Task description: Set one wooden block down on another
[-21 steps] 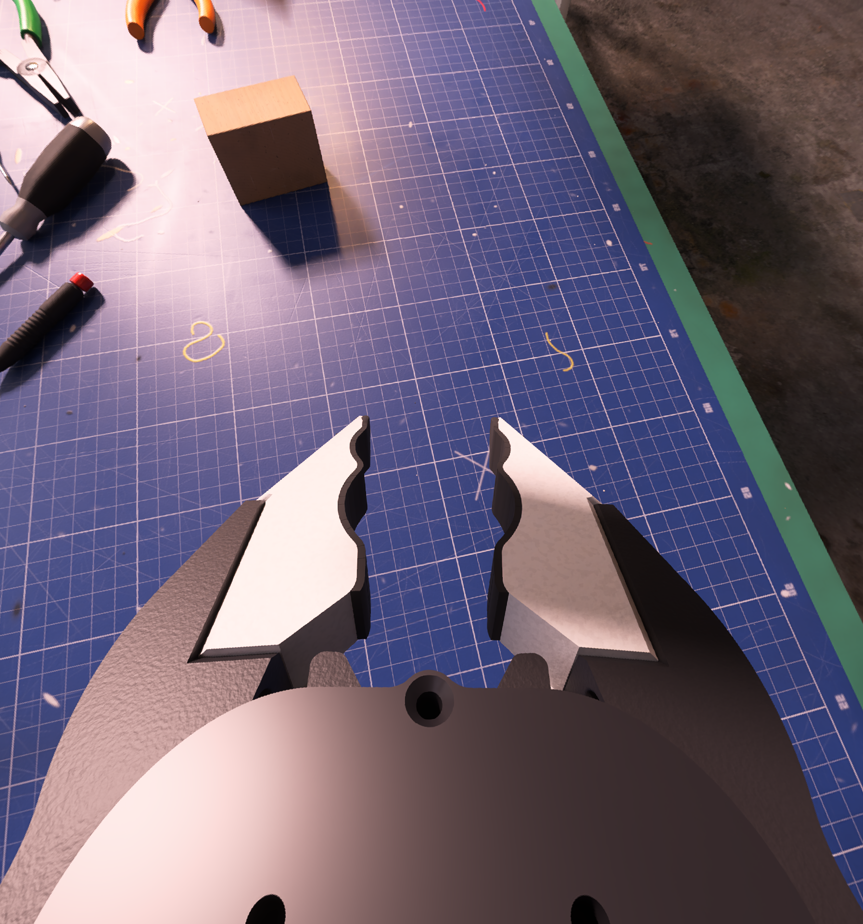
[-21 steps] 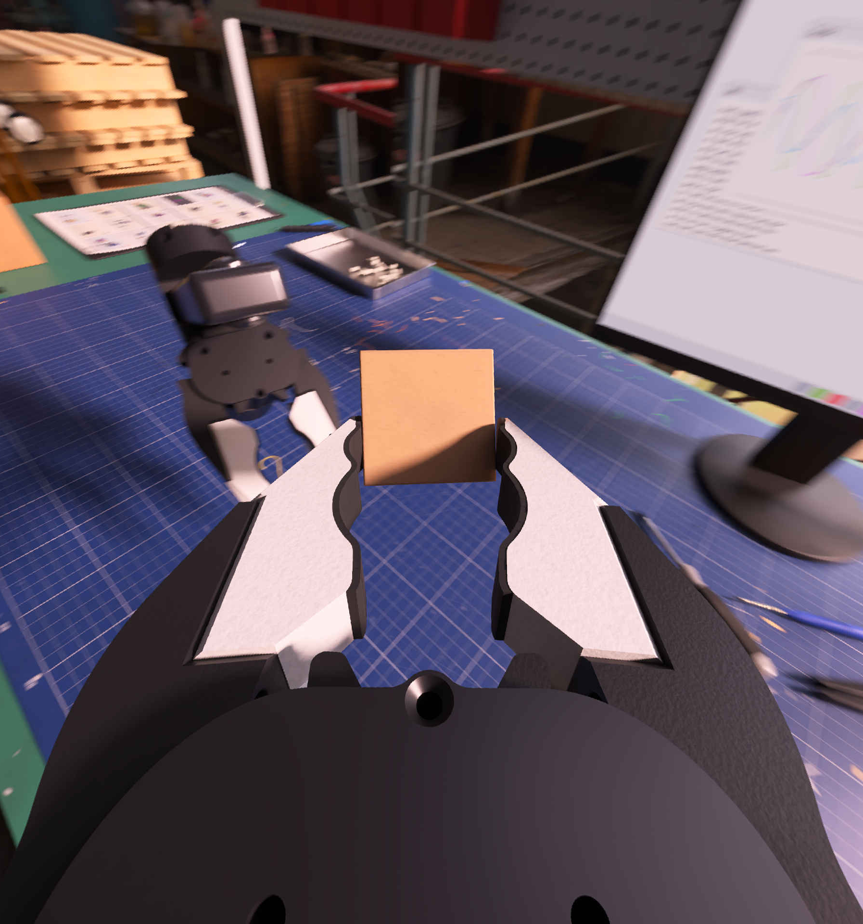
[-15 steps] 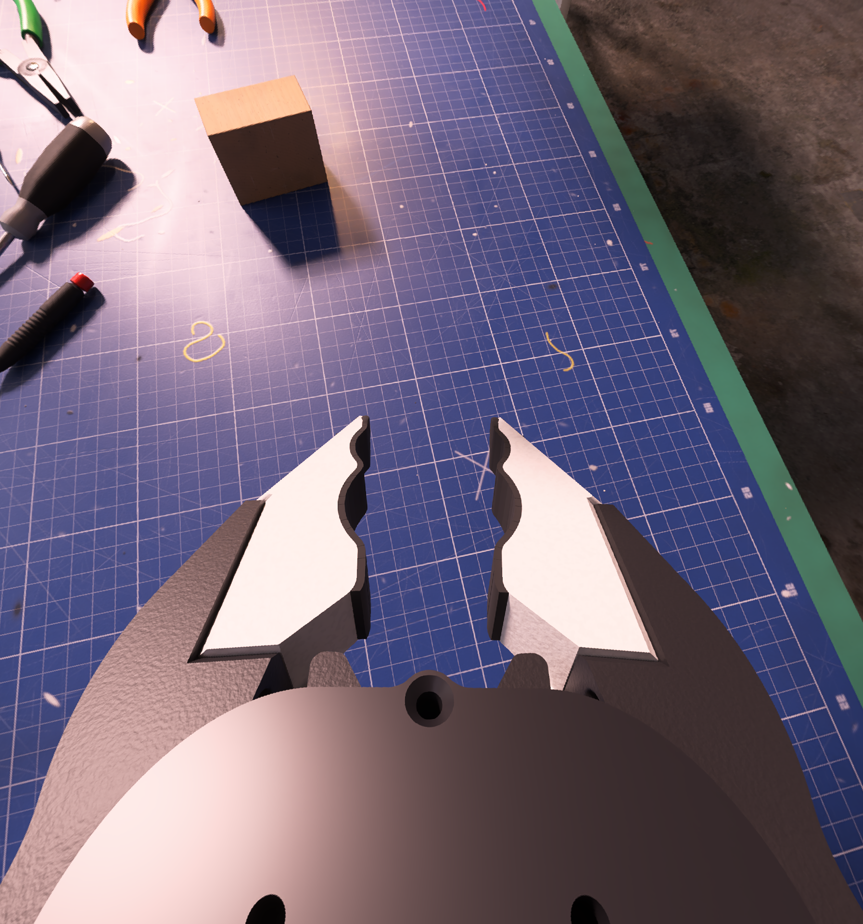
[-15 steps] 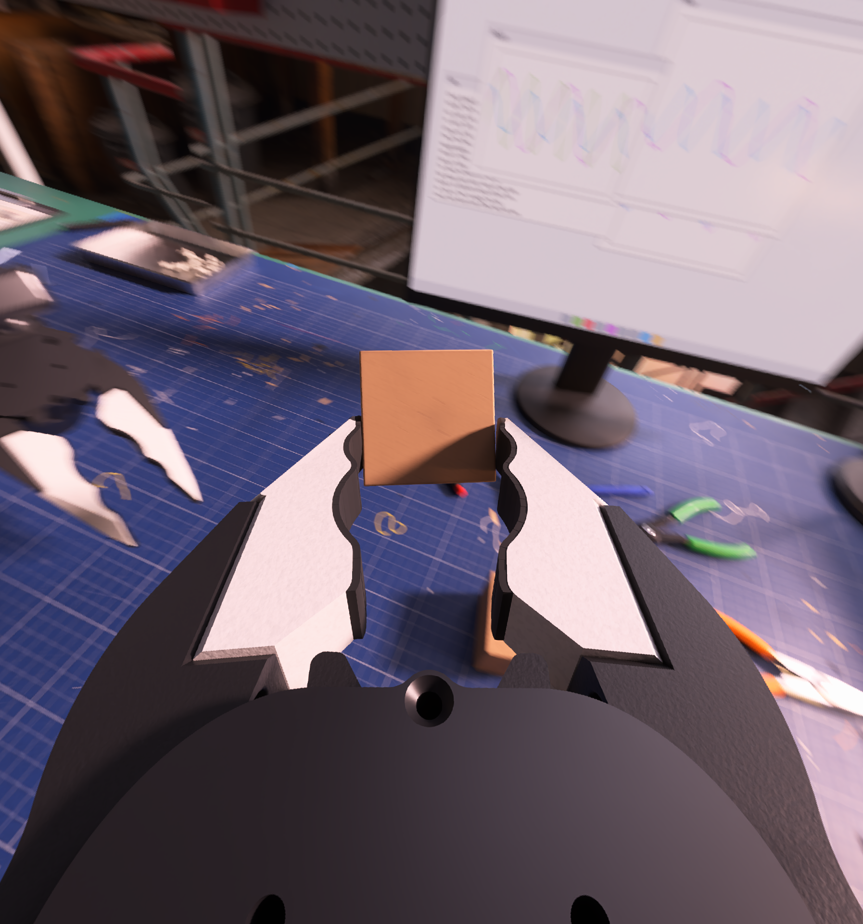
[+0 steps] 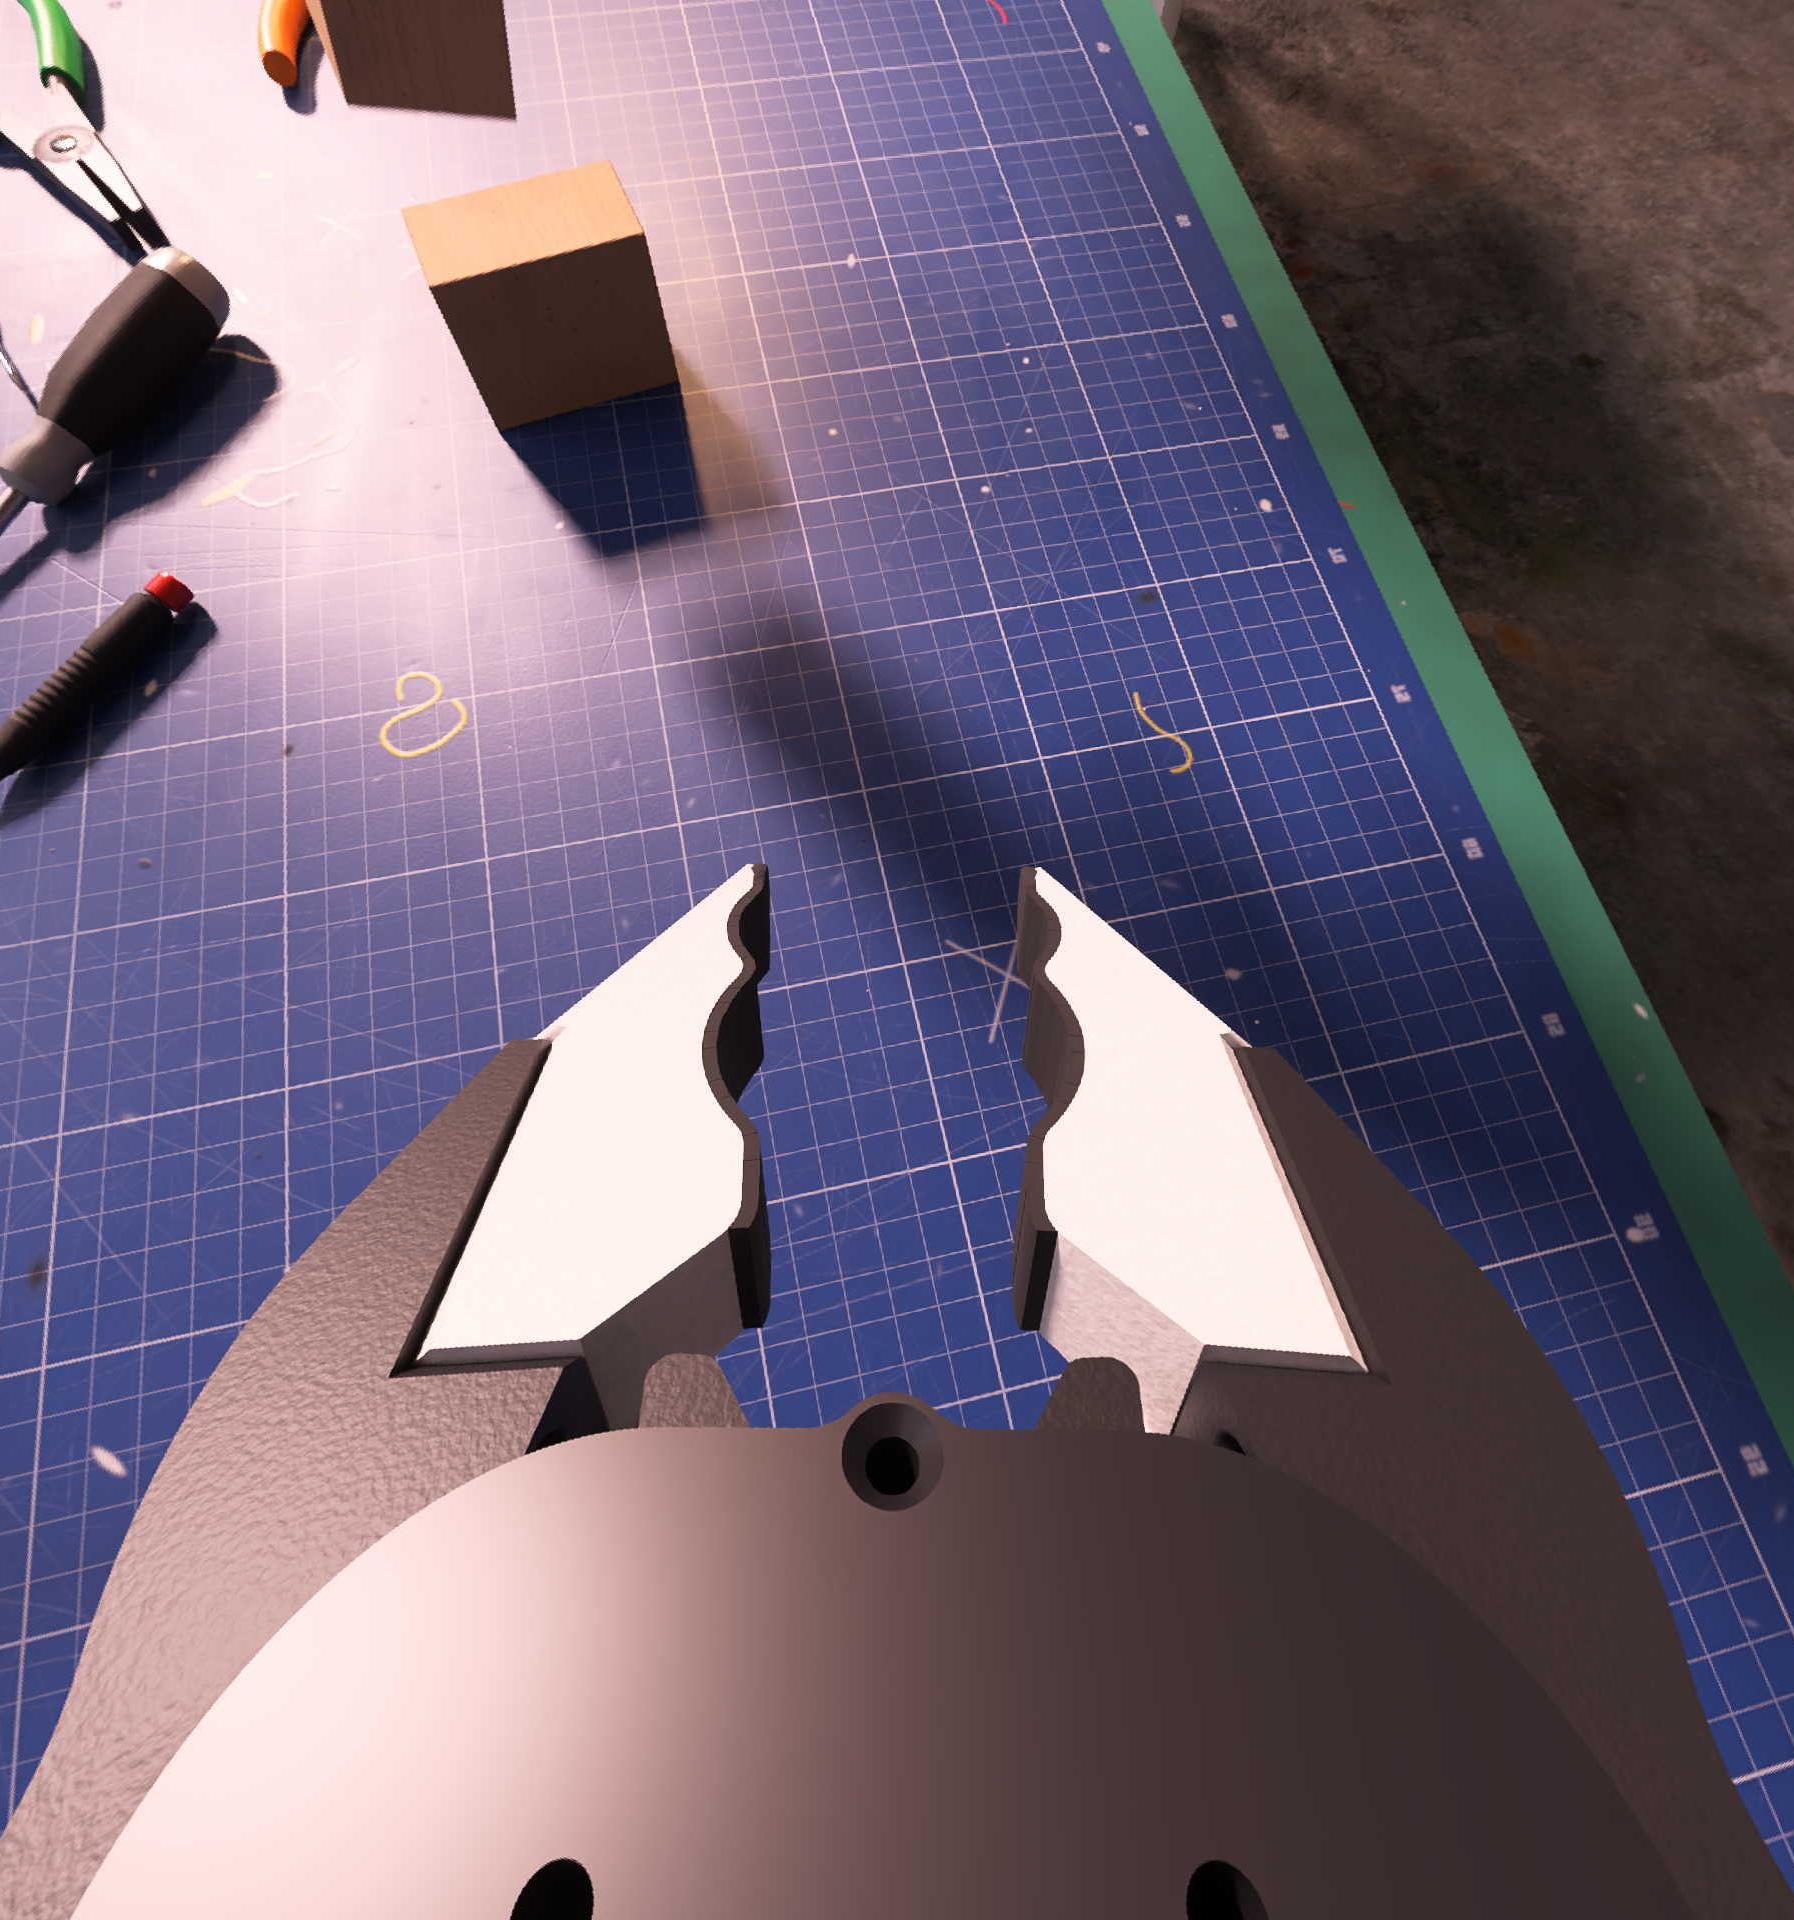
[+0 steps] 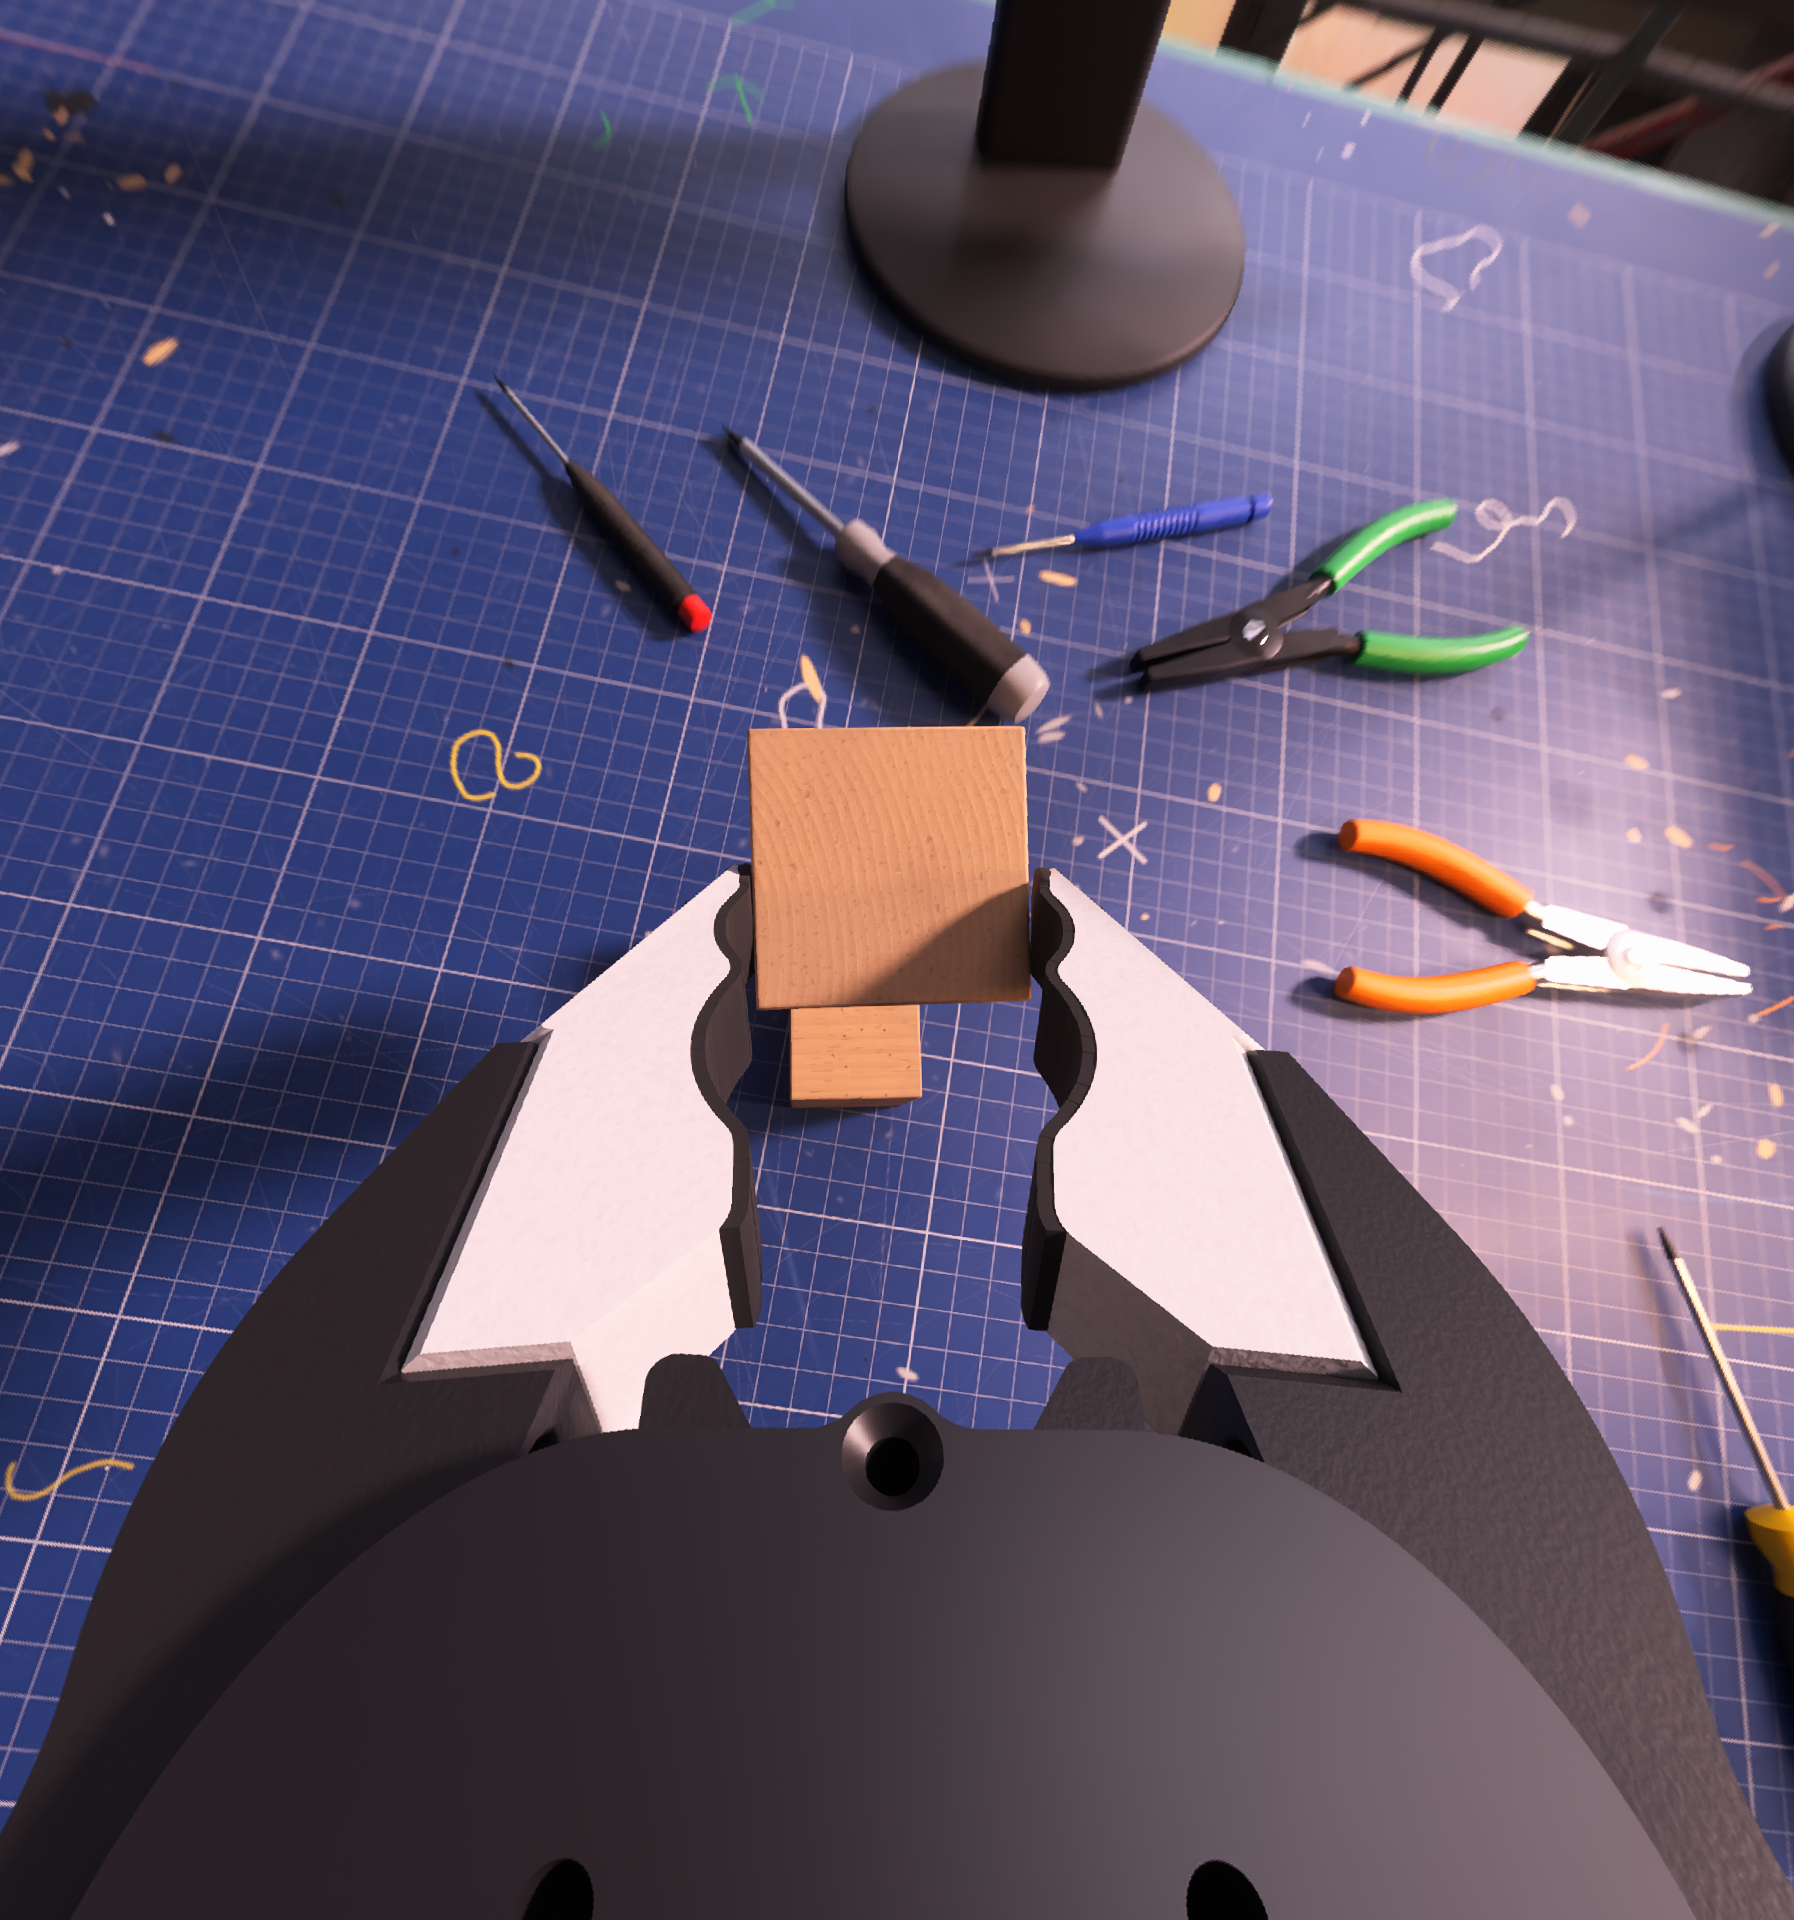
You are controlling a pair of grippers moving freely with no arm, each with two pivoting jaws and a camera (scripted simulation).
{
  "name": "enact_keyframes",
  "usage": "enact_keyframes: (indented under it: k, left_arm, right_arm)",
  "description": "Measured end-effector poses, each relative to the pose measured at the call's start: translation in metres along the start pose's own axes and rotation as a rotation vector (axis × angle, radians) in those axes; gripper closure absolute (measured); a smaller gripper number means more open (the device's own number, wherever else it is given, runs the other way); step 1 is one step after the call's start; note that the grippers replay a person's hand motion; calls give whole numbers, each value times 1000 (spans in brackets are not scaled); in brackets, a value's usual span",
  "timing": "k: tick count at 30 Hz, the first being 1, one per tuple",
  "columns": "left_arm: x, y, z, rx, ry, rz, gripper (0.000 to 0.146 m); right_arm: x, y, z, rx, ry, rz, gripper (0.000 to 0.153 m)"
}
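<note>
Since the earlier frames the right tool (image 6: 888,883) has swung from facing the monitor to looking steeply down at the counter, and its carried block now shows at the top edge of the left wrist view, where only the resting block stood before. The left tool has not shifted.

Blue gridded cutting mat with a green border (image 5: 976,520) covers the counter and carries everything. Ahead of the right tool stands a round dark monitor base (image 6: 1044,239).

Right tool: clamped by its fingertips on the square light-brown wooden block (image 6: 888,862), held clear above the mat. Directly below and just behind it, between the fingers, part of the second, resting wooden block (image 6: 855,1055) shows; the two appear roughly lined up but well apart in height. How exact the alignment is cannot be told, as the held block hides most of the lower one.

Left tool (image 5: 893,883): fingers apart, holding nothing, idle; the resting block (image 5: 545,291) lies well ahead of it and to its left.

Small items ahead of the right tool: green-handled pliers (image 6: 1329,623), orange-handled pliers (image 6: 1537,925), black-handled screwdriver (image 6: 924,603).

Assessment: pick-up and carry look complete. Remaining: descent, contact on the lower block's top face, release, withdrawal. Task judged a little past halfway.
</note>
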State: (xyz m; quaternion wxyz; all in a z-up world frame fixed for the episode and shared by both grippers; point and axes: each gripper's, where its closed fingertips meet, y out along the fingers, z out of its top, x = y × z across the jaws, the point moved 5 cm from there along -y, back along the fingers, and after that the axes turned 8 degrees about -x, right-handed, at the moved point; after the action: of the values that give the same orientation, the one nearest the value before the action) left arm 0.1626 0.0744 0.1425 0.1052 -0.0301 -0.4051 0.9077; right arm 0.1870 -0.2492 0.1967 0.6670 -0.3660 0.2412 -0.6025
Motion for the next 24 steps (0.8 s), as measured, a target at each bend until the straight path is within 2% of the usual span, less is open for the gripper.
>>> enact_keyframes:
  k: [4,11,16,18,21,24]
  left_arm:
    - [0,0,0,0,0,-1,98]
    - [0,0,0,0,-1,-2,98]
    - [0,0,0,0,0,-1,98]
    - [0,0,0,0,0,0,98]
    - [0,0,0,0,1,0,98]
    - [0,0,0,0,0,0,98]
  right_arm:
    - [2,21,-4,-87,9,11,100]
    - [0,34,-8,-207,-23,-2,99]
    - [-3,32,-11,-279,-68,-24,99]
    - [-3,33,-15,-306,-81,-36,92]
    - [-2,25,-15,-279,-67,-21,87]
    - [3,5,-12,-236,-60,-70,87]
